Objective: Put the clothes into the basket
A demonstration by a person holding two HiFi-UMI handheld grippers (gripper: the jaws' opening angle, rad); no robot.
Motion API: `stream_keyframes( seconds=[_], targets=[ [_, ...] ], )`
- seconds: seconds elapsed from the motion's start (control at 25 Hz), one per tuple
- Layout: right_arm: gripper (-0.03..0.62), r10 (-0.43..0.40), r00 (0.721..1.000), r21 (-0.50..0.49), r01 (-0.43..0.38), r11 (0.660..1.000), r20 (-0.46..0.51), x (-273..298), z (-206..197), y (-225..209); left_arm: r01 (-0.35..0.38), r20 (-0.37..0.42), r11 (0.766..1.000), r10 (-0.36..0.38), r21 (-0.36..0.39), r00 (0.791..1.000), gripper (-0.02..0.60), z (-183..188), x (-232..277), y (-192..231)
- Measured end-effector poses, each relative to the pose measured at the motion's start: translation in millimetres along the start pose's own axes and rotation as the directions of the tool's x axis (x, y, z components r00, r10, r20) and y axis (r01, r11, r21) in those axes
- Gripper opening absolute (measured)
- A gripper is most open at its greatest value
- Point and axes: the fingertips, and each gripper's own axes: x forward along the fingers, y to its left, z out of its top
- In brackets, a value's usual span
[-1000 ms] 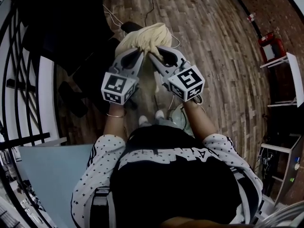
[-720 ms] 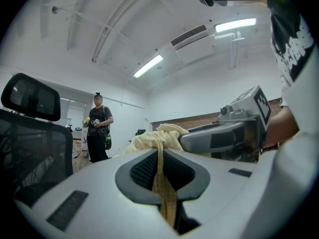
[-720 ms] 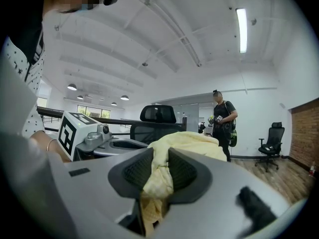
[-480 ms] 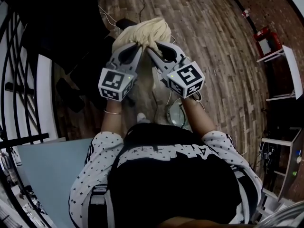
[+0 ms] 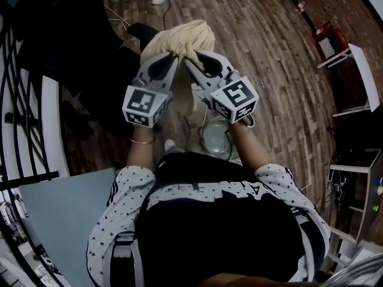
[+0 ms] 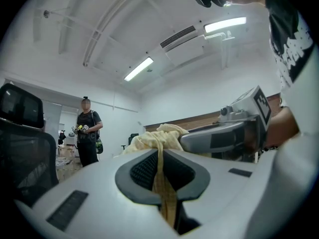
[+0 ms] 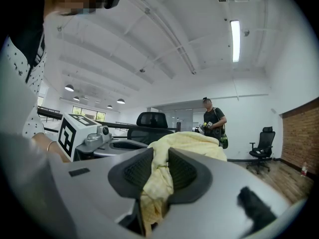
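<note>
Carried forward, the garment (image 5: 179, 37), maybe a shirt, bunches before left tool (image 5: 172, 55) and right tool (image 5: 191, 58), each pinching it.

The left gripper (image 6: 160, 156) has its jaws closed on a thin fold of yellow cloth (image 6: 158, 135), which bunches up just past the tips and hangs down between the pads. The right gripper (image 6: 219, 137) lies just beside the bundle, its marker cube (image 6: 262, 106) near the holder's dotted sleeve (image 6: 291, 39). At the left is a black chair (image 6: 22, 156). Farther back a person (image 6: 87, 131) stands under ceiling lights (image 6: 139, 68).
</note>
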Motion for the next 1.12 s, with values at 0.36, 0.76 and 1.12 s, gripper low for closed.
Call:
stream_keyframes(
  seconds=[0.36, 0.76, 1.12],
  targets=[
    [0.1, -0.145, 0.989, 0.015, 0.145, 0.989, 0.012, -85.2, 10.4, -47.3, 0.102, 0.023, 0.995, -0.102, 0.013, 0.995, 0.037, 12.5, 44.7, -82.8],
    [0.1, -0.248, 0.968, 0.018, 0.248, 0.969, 0.047, -164.9, -3.9, -83.9, 0.223, 0.065, 0.974, -0.224, 0.03, 0.972, 0.037, 25.5, 87.6, -159.9],
    [0.1, -0.359, 0.932, 0.014, 0.358, 0.933, 0.054, -214.7, -6.2, -100.2, 0.329, 0.104, 0.943, -0.332, 0.038, 0.938, 0.037, 36.8, 105.8, -208.0]
  ],
)
